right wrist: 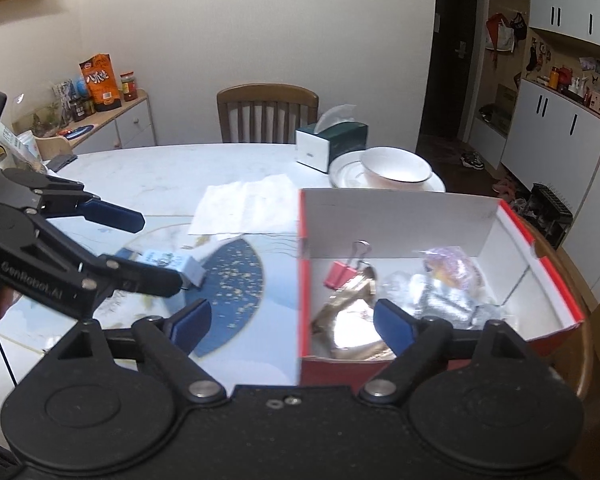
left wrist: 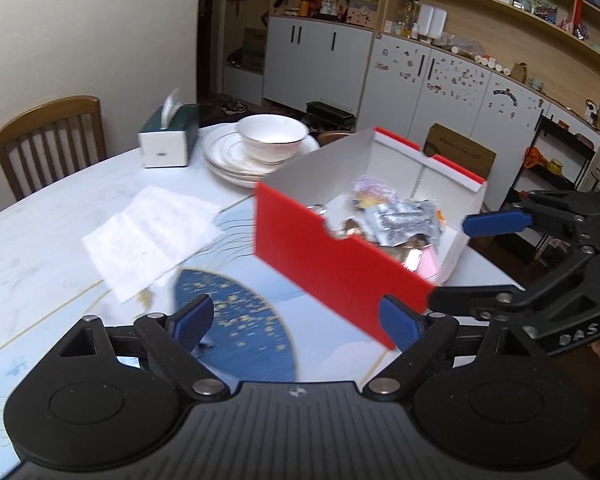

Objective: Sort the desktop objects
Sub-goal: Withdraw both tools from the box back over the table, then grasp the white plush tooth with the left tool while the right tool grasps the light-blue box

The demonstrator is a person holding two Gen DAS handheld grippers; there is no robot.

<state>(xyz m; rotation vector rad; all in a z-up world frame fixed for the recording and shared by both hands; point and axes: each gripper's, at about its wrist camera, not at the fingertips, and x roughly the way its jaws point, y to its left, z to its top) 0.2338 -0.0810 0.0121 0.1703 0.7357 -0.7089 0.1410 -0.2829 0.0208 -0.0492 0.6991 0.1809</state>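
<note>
The left wrist camera looks down and forward past its own blue fingertips [left wrist: 400, 326] at the red box [left wrist: 340, 268] from close by its long red side, the cabinets beyond. The right wrist camera looks from close over the box's near short end [right wrist: 380, 368], toward the wooden chair [right wrist: 267, 112] beyond. Both views share the box, the tissue box [left wrist: 168, 136] and the stacked plates [left wrist: 228, 156] behind it.

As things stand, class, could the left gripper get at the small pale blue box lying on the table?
Probably yes: the left gripper is open, the pale blue box lies right beside its lower finger, and nothing stands between them.
</note>
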